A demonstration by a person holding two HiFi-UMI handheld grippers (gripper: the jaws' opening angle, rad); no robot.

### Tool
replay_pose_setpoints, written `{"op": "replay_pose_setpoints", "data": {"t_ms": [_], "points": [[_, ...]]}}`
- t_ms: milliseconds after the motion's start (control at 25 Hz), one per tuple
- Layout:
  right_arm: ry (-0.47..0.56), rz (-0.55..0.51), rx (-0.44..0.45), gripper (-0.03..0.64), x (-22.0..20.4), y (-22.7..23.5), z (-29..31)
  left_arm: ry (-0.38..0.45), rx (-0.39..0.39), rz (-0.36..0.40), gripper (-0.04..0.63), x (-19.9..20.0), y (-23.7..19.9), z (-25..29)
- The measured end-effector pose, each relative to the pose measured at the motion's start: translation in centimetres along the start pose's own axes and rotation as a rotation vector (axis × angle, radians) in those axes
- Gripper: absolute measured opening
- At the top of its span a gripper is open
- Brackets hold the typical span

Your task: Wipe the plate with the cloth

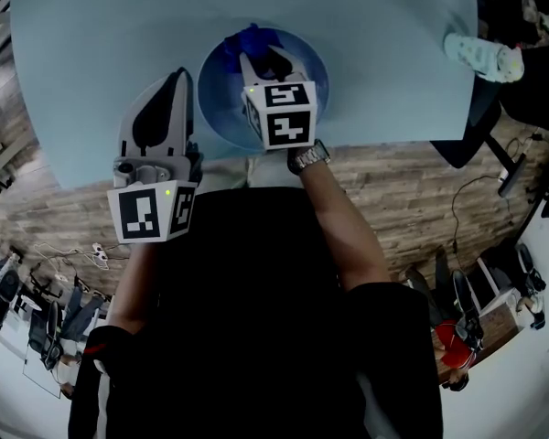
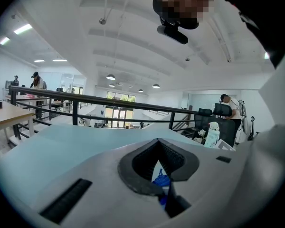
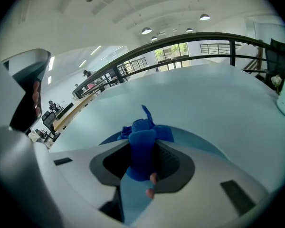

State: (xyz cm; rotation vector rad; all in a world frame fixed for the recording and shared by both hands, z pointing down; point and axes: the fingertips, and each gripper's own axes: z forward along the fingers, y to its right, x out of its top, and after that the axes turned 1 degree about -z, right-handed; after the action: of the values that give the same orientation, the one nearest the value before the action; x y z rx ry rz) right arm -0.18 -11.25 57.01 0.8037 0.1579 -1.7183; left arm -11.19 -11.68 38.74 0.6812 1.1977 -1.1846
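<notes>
The right gripper [image 1: 256, 60] has its fingers clamped on the bunched blue cloth [image 3: 141, 148]. The cloth is held over the inside of the blue plate [image 1: 218, 108], at upper centre of the head view. Whether it touches the plate cannot be confirmed. The plate sits on the pale worktop [image 1: 91, 44], near its lower edge. The left gripper [image 1: 177, 79] lies left of the plate and clear of it. Its fingers are together and hold nothing.

right gripper [image 3: 143, 144] jaws clamped on blue cloth [image 3: 142, 129], cloth bunched between them. cloth tip sticks out over blue plate [image 3: 202, 142] just past jaws. plate on pale table [image 3: 209, 96]. dark railing [image 3: 190, 38] beyond table.
</notes>
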Motion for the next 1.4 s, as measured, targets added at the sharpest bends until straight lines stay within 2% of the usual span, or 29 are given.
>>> {"op": "replay_pose_setpoints", "data": {"t_ms": [920, 1160, 1400], "points": [[0.05, 0.14, -0.155, 0.118, -1.5, 5.8, -3.6, 0.002, -0.053, 0.017, 0.002, -0.5, 2.3, -1.0], [0.075, 0.157, -0.155, 0.118, -1.5, 5.3, -4.8, 0.006, -0.056, 0.018, 0.002, -0.6, 2.4, -1.9], [0.087, 0.142, -0.112, 0.118, -1.5, 3.1, -5.1, 0.008, -0.044, 0.017, 0.002, -0.7, 2.2, -2.9]]}}
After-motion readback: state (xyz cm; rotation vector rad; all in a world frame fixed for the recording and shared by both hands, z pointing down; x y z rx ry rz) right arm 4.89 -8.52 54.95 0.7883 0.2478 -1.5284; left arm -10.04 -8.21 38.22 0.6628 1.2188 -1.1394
